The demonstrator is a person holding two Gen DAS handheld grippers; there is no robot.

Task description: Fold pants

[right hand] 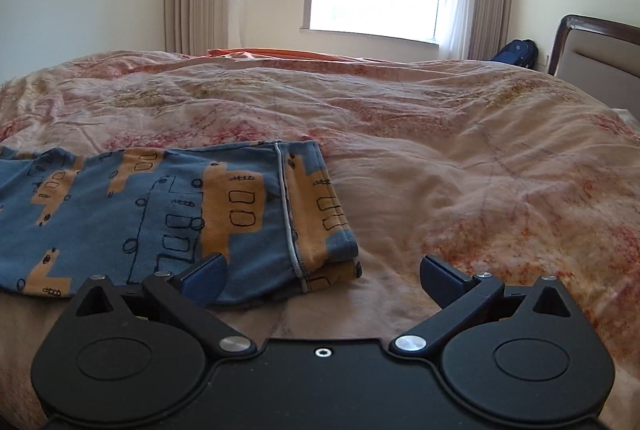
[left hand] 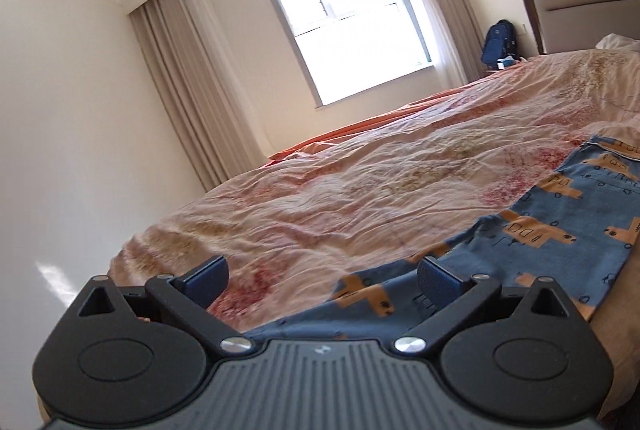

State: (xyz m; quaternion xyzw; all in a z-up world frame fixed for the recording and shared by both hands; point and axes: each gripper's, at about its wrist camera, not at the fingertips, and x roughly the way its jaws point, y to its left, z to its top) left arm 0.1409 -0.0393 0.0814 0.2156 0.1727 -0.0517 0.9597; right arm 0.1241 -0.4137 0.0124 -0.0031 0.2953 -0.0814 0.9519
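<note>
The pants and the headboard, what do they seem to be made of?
The pants look like soft, matte knit cotton: they lie limp, with stitched seams and a printed blue and orange pattern. The headboard seems to have a dark, slightly glossy wooden frame around a smooth beige padded panel, perhaps leatherette; this stays uncertain.

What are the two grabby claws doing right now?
Left gripper: open, holding nothing, above the pants.
Right gripper: open, holding nothing.

left hand-held gripper (left hand: 322, 276) jaws wide apart, right hand-held gripper (right hand: 323, 278) likewise, both empty
</note>
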